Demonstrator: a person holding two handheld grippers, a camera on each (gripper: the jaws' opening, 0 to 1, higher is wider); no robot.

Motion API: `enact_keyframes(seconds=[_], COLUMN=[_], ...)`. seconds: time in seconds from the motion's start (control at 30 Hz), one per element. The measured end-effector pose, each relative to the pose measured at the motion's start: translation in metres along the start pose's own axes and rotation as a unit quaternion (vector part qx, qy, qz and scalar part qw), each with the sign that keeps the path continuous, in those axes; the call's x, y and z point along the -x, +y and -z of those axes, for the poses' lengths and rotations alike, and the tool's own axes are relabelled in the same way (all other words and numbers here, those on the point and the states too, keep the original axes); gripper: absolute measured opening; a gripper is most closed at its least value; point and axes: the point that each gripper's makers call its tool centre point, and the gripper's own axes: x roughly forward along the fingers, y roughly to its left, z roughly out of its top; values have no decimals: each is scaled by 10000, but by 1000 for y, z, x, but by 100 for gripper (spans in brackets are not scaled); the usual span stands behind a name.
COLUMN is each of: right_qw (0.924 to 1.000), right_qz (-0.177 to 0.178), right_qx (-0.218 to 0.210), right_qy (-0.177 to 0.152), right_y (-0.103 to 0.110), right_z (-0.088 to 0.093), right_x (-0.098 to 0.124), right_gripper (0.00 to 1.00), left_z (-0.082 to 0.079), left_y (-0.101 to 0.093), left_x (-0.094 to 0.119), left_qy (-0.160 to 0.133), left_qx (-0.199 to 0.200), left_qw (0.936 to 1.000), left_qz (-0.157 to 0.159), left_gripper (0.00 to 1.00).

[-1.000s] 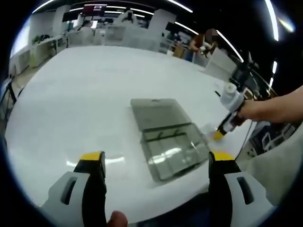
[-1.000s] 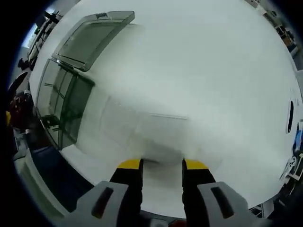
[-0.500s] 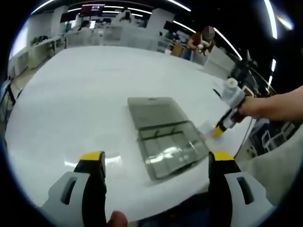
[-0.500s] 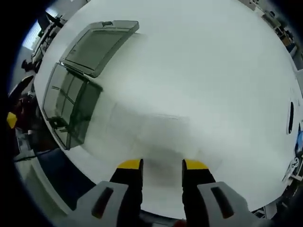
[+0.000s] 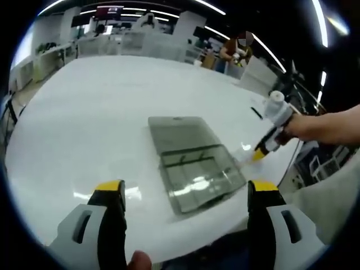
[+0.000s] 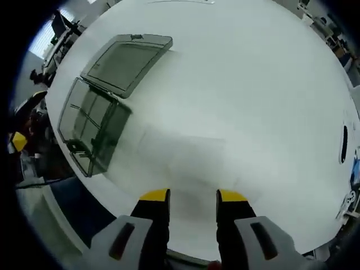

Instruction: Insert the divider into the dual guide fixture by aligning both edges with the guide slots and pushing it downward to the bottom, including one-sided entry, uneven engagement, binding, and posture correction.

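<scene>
Right gripper view: a clear divider (image 6: 180,154) is seen flat on the white table (image 6: 253,84), just ahead of the right gripper (image 6: 191,197), whose jaws are apart and empty. The grey box (image 6: 93,126) lies to its left. The left gripper (image 5: 185,188) is wide apart, farther off. The box has slid rightward in this view.

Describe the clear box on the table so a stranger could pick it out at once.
Start from the big white table. Near its front edge lies a smoky see-through plastic box with its flat lid hinged open and lying flat behind it. It is the one tinted, see-through thing there, with thin inner walls splitting the tray into compartments.
</scene>
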Motion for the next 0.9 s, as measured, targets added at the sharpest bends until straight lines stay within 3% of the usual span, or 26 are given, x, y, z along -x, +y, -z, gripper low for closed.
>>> enact_keyframes(seconds=[0.9], right_qw=[9982], right_qz=[-219], right_qx=[5], right_qy=[-557], right_y=[7], right_z=[-17], right_x=[18], right_gripper=[27], left_z=[-6], left_y=[-8], left_x=[-4], left_qy=[-9], left_qx=[-122], left_qw=[9998], left_qz=[136], left_gripper=[87])
